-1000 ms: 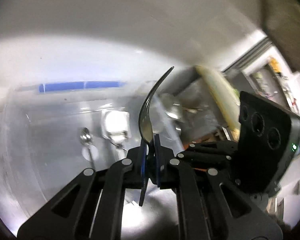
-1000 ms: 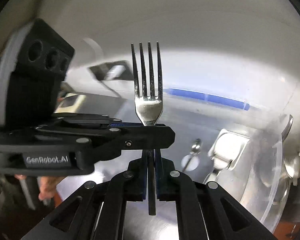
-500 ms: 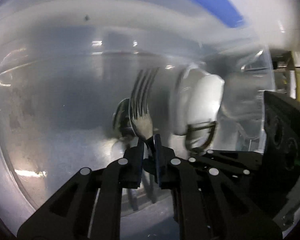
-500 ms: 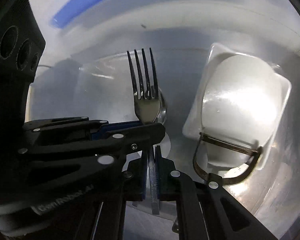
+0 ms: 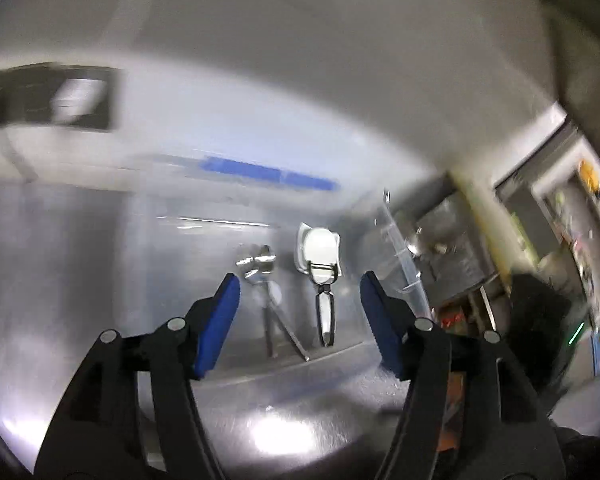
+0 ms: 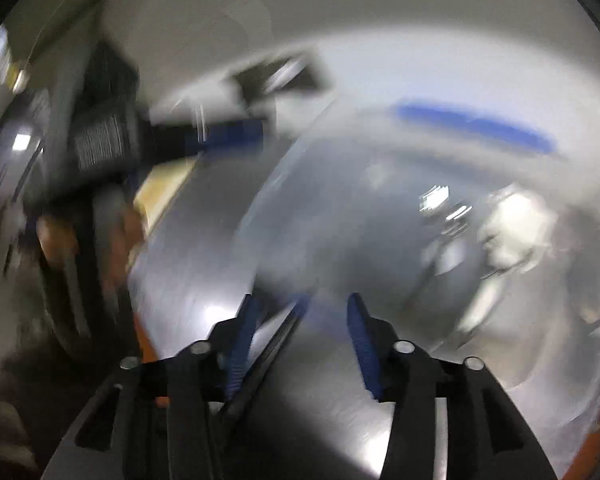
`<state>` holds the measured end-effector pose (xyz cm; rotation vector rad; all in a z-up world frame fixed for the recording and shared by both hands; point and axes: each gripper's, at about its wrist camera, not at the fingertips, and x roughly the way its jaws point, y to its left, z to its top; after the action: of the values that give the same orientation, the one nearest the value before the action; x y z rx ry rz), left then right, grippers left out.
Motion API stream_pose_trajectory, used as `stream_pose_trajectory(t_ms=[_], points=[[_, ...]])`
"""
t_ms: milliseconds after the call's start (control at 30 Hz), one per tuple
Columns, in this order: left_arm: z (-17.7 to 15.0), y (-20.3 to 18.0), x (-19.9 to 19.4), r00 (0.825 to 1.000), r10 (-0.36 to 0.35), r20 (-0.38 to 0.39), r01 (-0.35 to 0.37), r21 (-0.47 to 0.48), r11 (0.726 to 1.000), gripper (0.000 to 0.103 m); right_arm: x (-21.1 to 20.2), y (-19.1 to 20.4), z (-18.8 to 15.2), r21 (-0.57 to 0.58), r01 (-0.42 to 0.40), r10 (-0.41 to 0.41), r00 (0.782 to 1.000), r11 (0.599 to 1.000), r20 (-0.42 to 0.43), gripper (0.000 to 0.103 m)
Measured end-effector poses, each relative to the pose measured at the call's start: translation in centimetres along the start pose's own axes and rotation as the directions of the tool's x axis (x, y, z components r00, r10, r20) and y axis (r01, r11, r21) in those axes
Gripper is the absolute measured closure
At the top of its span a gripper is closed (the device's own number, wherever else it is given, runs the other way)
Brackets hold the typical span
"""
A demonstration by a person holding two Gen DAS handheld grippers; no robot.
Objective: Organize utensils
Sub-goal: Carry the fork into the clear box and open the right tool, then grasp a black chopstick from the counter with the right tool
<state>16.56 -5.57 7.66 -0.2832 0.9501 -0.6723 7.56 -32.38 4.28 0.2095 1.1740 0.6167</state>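
My left gripper (image 5: 300, 296) is open and empty, held back from a clear plastic bin (image 5: 404, 264). Inside the bin lie a spoon and a fork (image 5: 266, 280), handles crossing, and a peeler (image 5: 325, 312) against a white piece (image 5: 318, 248). My right gripper (image 6: 300, 312) is open; the view is strongly blurred. A dark thin streak (image 6: 268, 360) runs between its fingers; I cannot tell if it is the fork. The bin shows in the right wrist view (image 6: 380, 208) with the white piece (image 6: 516, 228) at its right.
The bin rests on a shiny steel counter (image 5: 284, 420). A blue strip (image 5: 268, 174) runs along the bin's far wall. Shelves with clutter (image 5: 560, 220) stand at the right. The other gripper and hand (image 6: 100, 184) are at the left of the right wrist view.
Both grippers have opened and pulled back out of the bin. The fork that the left gripper held now lies in the bin beside the spoon. Both views now move fast.
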Motion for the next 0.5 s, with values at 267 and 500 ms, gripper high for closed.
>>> stream_pose_trajectory(t_ms=[267, 500], points=[[-11.5, 9.1, -5.1, 0.986, 0.15, -0.076, -0.167, -0.32, 0.933, 0.043, 17.8, 5.1, -9.2, 0.011, 0.047, -0.037, 0.903, 0.999, -0.428, 0.058], [-18.6, 13.4, -6.3, 0.986, 0.109, -0.13, -0.16, -0.496, 0.854, 0.043, 20.3, 7.1, -11.1, -0.149, 0.22, -0.262, 0.881, 0.964, -0.395, 0.07]])
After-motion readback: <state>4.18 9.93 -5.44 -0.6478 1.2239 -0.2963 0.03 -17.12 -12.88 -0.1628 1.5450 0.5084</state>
